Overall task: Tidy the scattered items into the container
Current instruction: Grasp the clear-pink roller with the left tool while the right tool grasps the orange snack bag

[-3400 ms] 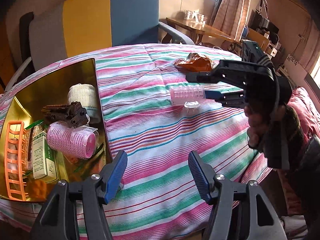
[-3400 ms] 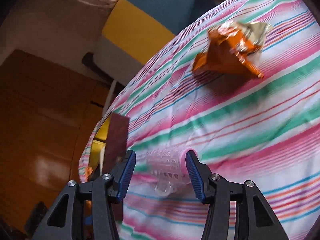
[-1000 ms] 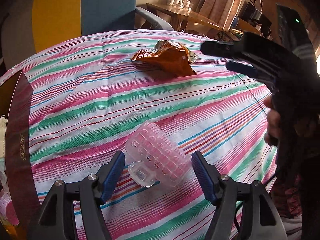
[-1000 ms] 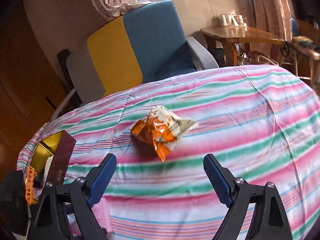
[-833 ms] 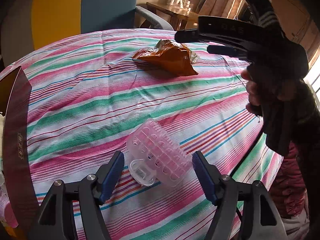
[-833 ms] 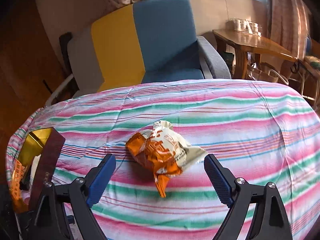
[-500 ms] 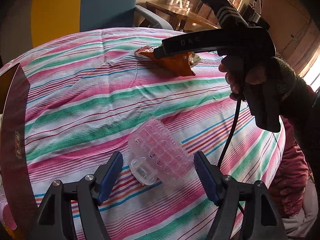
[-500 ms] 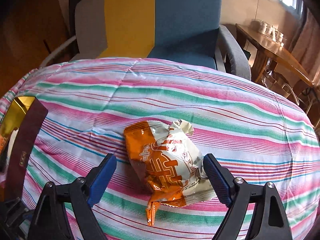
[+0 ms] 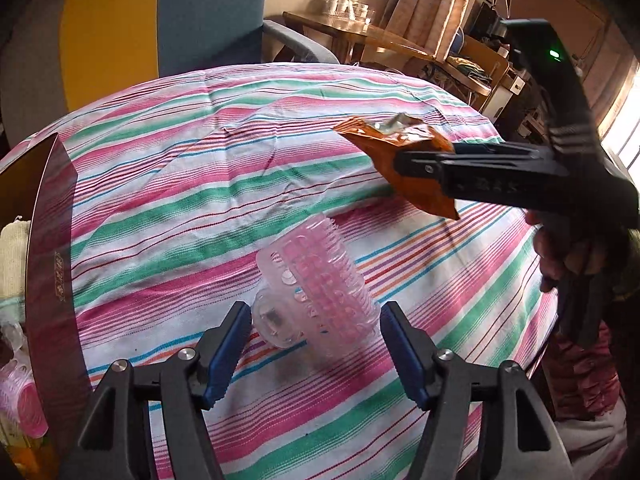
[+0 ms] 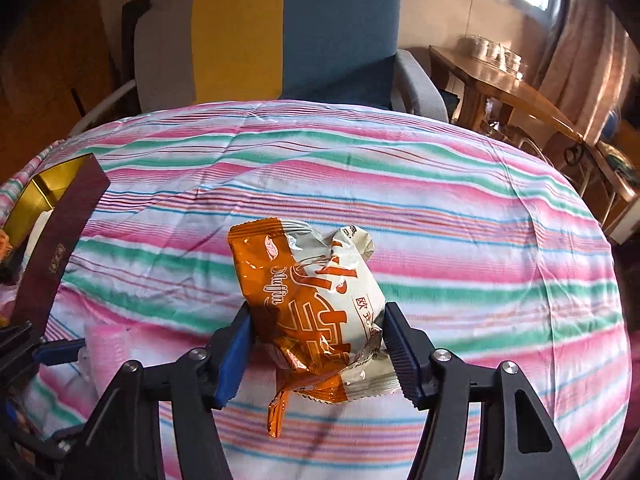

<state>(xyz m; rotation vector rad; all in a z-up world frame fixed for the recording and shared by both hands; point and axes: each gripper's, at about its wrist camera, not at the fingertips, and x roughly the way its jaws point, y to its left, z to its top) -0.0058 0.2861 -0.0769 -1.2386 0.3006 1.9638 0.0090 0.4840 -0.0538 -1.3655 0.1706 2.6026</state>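
Striped cloth point(image 9: 248, 184) in pink, green and white covers the rounded table, with a yellow-and-blue armchair point(image 10: 296, 36) behind it and a wooden side table point(image 10: 508, 84) carrying glassware near the curtained window. On the left wrist view, the left gripper point(image 9: 312, 344) has its blue-padded fingers spread to either side of a clear pink hair roller point(image 9: 320, 280) lying on the cloth; the left pad sits just beside the roller's clear clip end and the right pad stands slightly apart, so the jaws bracket it without clamping. Off to the left edge stands the container point(image 9: 52, 240), a box with a dark maroon wall and gold lining, holding another pink roller point(image 9: 20, 396) and a cream-coloured roll point(image 9: 14, 256). In the right wrist view, the right gripper point(image 10: 316, 352) straddles an orange-and-white muffin packet point(image 10: 316, 300), both pads right at the wrapper's sides; whether they press it or only touch it I cannot tell, and the packet's lower end rests on the cloth. A hand point(image 9: 560, 256) holds the right gripper's black handle in the left wrist view.
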